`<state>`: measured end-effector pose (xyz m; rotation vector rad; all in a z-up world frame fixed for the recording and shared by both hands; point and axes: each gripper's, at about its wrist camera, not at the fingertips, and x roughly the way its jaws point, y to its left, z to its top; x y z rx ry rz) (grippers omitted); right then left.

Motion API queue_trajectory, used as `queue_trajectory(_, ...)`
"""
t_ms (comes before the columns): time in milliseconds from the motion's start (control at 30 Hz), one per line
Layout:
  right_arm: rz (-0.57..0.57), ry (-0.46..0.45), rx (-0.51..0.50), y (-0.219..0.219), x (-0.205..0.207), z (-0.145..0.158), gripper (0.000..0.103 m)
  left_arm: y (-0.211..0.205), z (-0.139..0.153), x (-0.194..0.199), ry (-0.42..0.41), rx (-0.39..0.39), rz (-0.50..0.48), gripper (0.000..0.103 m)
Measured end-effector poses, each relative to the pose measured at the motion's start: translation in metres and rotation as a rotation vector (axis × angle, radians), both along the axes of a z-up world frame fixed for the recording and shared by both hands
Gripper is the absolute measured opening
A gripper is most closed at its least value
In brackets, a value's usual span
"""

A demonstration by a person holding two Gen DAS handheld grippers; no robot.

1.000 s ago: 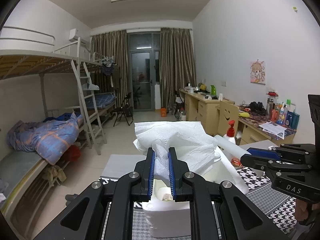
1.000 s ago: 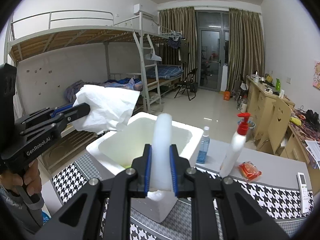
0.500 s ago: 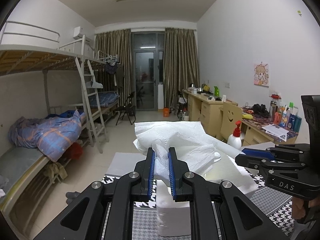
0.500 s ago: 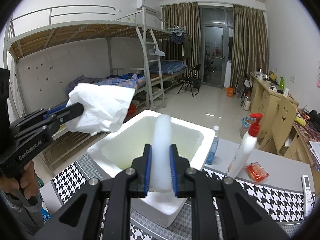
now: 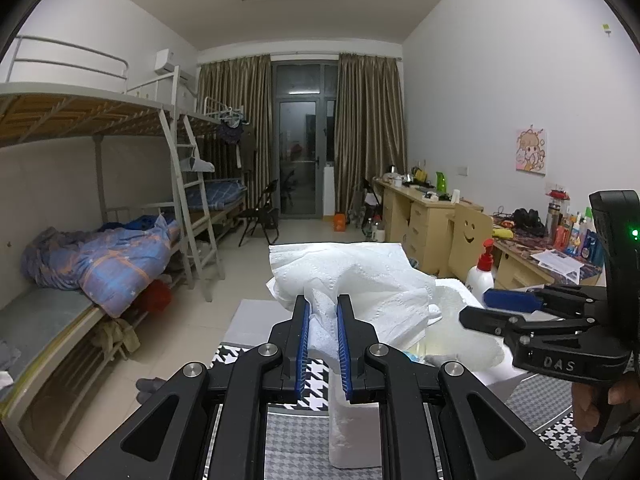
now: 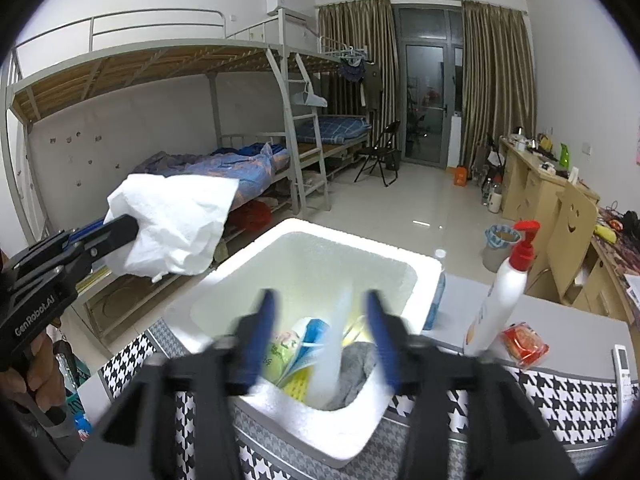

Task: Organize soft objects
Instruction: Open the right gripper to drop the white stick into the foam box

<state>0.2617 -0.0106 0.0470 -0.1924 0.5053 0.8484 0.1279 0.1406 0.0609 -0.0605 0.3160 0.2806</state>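
My right gripper (image 6: 320, 336) has just let its jaws spring apart; the white foam tube (image 6: 334, 344) it pinched a second ago now stands loose between them, dropping into the white foam box (image 6: 224, 292) among packets and a grey cloth (image 6: 356, 364). In the left wrist view, my left gripper (image 5: 323, 344) is pressed tight on a crumpled white paper towel (image 5: 360, 280), held above the box's near corner, beside the right gripper.
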Motion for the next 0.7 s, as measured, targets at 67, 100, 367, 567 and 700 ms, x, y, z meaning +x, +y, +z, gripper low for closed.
queue_trajectory(67, -0.004, -0.011, -0.003, -0.001, -0.001, 0.001, 0.076, 0.001, 0.0, 0.0, -0.001, -0.003, 0.005, 0.014)
queue_trajectory(100, -0.004, -0.01, -0.002, -0.001, -0.002, 0.001, 0.076, 0.001, 0.001, 0.0, -0.001, -0.004, 0.007, 0.014)
queue_trajectory(367, -0.006, -0.008, 0.008, -0.006, -0.004, 0.004, 0.079, -0.003, 0.0, 0.002, 0.006, 0.001, 0.005, 0.014)
queue_trajectory(567, -0.029, -0.004, 0.024, -0.015, -0.004, 0.008, 0.082, -0.003, -0.002, 0.005, 0.015, -0.007, -0.004, 0.014)
queue_trajectory(700, -0.046, -0.003, 0.047, -0.023, -0.003, 0.009, 0.096, -0.002, -0.002, 0.009, 0.023, -0.008, -0.011, 0.014)
